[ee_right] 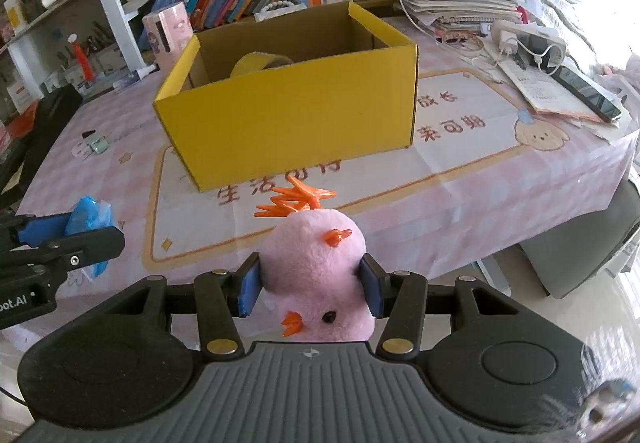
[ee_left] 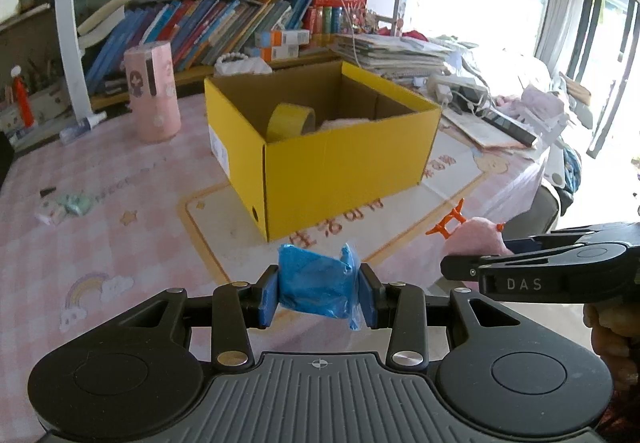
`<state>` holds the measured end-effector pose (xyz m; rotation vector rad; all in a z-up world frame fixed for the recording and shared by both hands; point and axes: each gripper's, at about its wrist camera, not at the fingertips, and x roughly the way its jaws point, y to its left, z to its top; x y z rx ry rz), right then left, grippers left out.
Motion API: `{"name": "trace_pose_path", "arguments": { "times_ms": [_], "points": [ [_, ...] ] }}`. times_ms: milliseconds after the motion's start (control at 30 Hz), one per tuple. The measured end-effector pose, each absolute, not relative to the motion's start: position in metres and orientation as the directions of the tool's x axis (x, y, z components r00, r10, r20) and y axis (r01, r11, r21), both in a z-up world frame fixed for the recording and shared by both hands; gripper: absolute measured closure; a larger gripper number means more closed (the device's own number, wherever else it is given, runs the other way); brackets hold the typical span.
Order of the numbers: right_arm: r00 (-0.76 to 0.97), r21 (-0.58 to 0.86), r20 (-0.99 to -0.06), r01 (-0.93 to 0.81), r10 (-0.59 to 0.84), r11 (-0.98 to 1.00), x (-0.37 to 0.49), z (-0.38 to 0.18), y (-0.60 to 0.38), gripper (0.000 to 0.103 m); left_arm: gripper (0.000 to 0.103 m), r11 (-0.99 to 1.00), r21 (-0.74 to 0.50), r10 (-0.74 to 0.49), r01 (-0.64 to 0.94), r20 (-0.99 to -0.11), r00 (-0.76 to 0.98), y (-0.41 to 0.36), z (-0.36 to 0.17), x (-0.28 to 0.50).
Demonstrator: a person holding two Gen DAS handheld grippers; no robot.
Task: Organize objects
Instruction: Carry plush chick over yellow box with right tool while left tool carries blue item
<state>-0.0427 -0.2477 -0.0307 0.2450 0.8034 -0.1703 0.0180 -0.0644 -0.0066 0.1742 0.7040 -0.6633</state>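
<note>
My left gripper (ee_left: 318, 293) is shut on a crumpled blue plastic bag (ee_left: 314, 281), held above the table in front of the open yellow cardboard box (ee_left: 340, 167). My right gripper (ee_right: 312, 285) is shut on a pink plush chick (ee_right: 316, 271) with orange feet, held upside down in front of the box (ee_right: 288, 115). A yellow tape roll (ee_left: 290, 121) and something pink lie inside the box. The right gripper (ee_left: 460, 267) shows at the right of the left wrist view, the left gripper (ee_right: 92, 239) at the left of the right wrist view.
A pink cylinder (ee_left: 154, 91) stands left of the box. Small items (ee_left: 60, 207) lie at the table's left. Bookshelves (ee_left: 224, 27) run along the back. Stacked papers (ee_left: 400, 55), a power strip (ee_right: 528, 39) and a phone (ee_right: 588, 91) crowd the right side. The table edge (ee_right: 520, 219) runs at right.
</note>
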Motion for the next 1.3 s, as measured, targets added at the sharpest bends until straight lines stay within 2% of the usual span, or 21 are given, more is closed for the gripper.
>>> {"name": "trace_pose_path", "arguments": {
  "times_ms": [333, 700, 933, 1300],
  "points": [
    [0.754, 0.156, -0.652, 0.231, -0.076, 0.960, 0.006, -0.001, -0.277, 0.055, 0.065, 0.789, -0.025, -0.514, 0.614, -0.575, 0.637, -0.085, 0.021, 0.061],
    [0.824, 0.117, -0.566, 0.116, -0.030, 0.986, 0.079, 0.031, -0.300, 0.055, 0.065, 0.824, -0.011, -0.483, 0.567, -0.538, 0.691, -0.117, 0.030, 0.109],
    [0.825, 0.083, -0.564, 0.035, 0.018, 0.996, 0.124, 0.031, -0.310, 0.055, 0.065, 0.849, 0.002, -0.438, 0.528, -0.557, 0.706, -0.137, 0.022, 0.134],
    [0.784, 0.041, -0.612, -0.097, 0.102, 0.994, 0.179, 0.014, -0.315, 0.055, 0.065, 0.872, 0.055, -0.358, 0.487, -0.606, 0.710, -0.164, 0.002, 0.165]
  ]
}}
